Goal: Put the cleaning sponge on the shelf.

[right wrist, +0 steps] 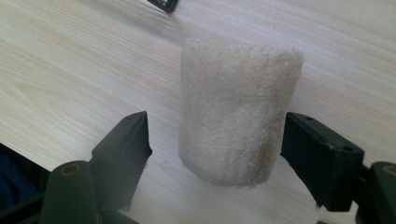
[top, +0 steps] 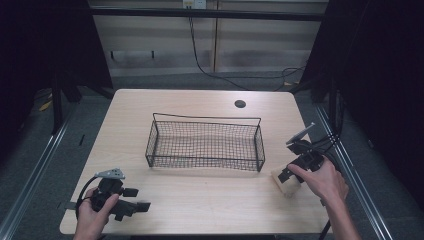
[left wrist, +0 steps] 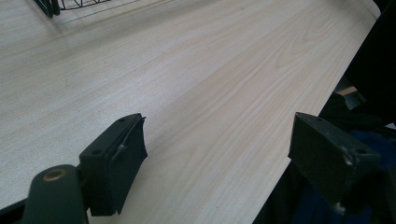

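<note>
Centre of the high view: wire basket (top: 205,145), black, rectangular, open at the top, standing on a light wooden table (top: 200,200); its corner also shows at the upper left of the left gripper view (left wrist: 49,7).

Lower right of the high view: roll (top: 286,183), cream-coloured, fuzzy surface, cylinder shape, lying on the table near the right edge, just beside the basket's right end but apart from it. Right gripper view places the roll (right wrist: 236,112) at mid-frame, between the two jaws.

Right gripper (top: 289,176), held in the person's right hand (top: 322,180): jaws apart, one on each side of the roll; the right jaw sits just beside or touching the roll, the left jaw stands clear with bare table between. Midpoint of the tips in its own view (right wrist: 215,135).

Lower left of the high view: left gripper (top: 140,199), held in the left hand (top: 92,212), near the table's front edge. Jaws spread wide, nothing between them but bare table (left wrist: 217,135).

Upper centre of the table: small dark round hole (top: 240,104).
</note>
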### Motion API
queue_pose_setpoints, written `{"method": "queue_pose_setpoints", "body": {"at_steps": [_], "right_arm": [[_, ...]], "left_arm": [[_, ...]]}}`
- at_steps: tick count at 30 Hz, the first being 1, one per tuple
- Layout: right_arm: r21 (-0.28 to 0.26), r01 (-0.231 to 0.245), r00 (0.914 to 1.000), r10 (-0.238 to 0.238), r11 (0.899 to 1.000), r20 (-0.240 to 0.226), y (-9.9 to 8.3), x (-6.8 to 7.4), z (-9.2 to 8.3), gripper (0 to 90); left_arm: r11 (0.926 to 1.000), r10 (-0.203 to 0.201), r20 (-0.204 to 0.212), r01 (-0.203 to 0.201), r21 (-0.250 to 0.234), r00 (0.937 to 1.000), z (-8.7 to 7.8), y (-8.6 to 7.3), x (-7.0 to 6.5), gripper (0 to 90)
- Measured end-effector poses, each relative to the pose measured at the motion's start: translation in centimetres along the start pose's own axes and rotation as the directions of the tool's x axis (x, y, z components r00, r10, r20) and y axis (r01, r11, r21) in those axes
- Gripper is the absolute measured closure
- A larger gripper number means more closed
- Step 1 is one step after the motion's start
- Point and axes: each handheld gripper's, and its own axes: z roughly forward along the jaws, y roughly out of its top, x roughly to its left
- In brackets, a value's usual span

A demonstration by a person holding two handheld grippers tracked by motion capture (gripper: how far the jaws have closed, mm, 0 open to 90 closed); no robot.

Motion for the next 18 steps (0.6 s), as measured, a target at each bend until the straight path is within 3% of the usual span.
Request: {"method": "queue_pose_setpoints", "body": {"at_steps": [5,18], "right_arm": [[0.022,-0.014,0.9997,0.015,1.0,-0.02,-0.2,-0.6,1.0,23.0],[0.062,-0.026,0.9997,0.026,0.998,-0.004,0.0,-0.9,2.6,21.7]], "left_arm": [[0.9999,0.007,0.0,-0.007,0.008,1.0,0.0,0.0,0.1,18.4],[1.0,0.005,-0.001,-0.005,0.002,1.0,0.1,0.0,0.1,18.4]]}}
